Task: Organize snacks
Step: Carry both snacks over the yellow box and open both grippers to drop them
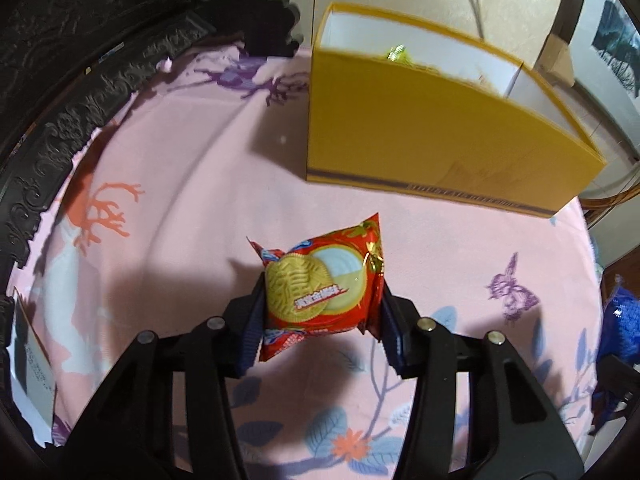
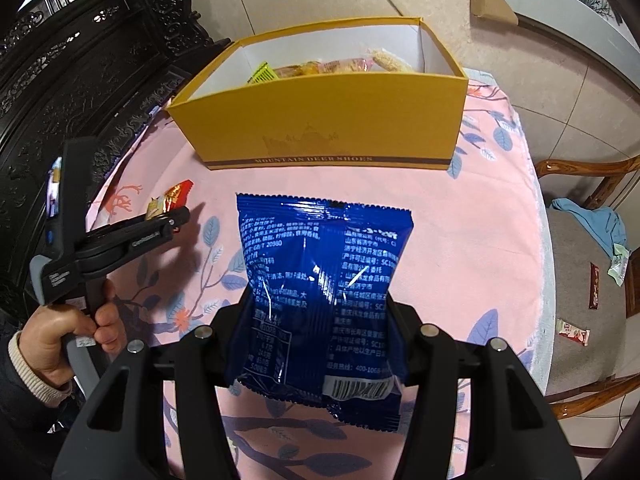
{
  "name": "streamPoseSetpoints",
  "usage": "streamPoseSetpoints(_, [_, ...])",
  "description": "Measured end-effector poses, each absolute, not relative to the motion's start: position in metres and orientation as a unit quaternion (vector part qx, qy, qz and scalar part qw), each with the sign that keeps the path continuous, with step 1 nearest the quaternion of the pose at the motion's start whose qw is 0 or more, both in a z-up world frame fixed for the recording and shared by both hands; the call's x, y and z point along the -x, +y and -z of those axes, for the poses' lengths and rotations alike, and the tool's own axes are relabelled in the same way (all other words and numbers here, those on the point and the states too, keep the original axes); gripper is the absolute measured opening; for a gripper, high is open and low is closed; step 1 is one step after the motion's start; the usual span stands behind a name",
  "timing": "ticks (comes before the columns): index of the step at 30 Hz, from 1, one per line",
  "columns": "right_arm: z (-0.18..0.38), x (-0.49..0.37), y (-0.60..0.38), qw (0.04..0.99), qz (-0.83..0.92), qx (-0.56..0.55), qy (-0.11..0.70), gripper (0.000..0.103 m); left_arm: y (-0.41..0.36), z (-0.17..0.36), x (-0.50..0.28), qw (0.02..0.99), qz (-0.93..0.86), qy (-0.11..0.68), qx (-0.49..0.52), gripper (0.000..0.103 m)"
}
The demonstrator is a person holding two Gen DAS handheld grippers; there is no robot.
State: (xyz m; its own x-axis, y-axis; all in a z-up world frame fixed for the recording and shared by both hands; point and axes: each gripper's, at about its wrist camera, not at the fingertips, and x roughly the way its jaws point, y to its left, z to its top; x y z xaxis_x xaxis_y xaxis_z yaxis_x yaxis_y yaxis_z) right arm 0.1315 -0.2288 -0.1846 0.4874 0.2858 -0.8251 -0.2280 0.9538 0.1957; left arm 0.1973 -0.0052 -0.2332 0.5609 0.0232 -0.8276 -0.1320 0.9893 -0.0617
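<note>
Hand-held grippers [image 1: 320, 316] [image 2: 320, 320]: two, one packet each.

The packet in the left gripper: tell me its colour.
Red packet, printed with a golden biscuit and a pale cream round; it shows best in the left wrist view.

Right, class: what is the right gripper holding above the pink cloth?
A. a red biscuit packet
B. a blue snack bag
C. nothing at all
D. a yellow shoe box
B: in the right wrist view the right gripper has its jaws closed on a blue snack bag, with the yellow shoe box standing beyond it.
</note>
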Motion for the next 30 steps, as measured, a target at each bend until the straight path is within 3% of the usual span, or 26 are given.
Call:
streamPoseSetpoints(8, [0.144,-0.152,-0.239,0.881,-0.153,-0.050,0.445,0.056,-0.009,0.166,-0.193,0.910,-0.027,0.409,0.060,0.050])
streamPoseSetpoints(19, [0.046,-0.249,-0.241,0.928,-0.158,-0.042,0.335,0.056,-0.037,0.051,-0.275,0.949,0.021,0.310,0.052,0.051])
streamPoseSetpoints(27, [0.022,-0.306,-0.233,0.934,-0.157,-0.038,0.320,0.057,-0.062,0.021,-0.334,0.955,0.026,0.294,0.021,0.052])
streamPoseSetpoints(28, [0.022,-0.311,-0.233,0.932,-0.161,-0.040,0.322,0.058,-0.063,0.021,-0.340,0.954,0.024,0.297,0.022,0.055])
streamPoseSetpoints(29, [0.024,-0.317,-0.233,0.928,-0.167,-0.045,0.329,0.065,-0.064,0.022,-0.348,0.953,0.021,0.302,0.023,0.075])
streamPoseSetpoints(30, [0.027,-0.323,-0.231,0.925,-0.168,-0.045,0.338,0.086,-0.064,0.024,-0.351,0.951,0.014,0.307,0.023,0.101])
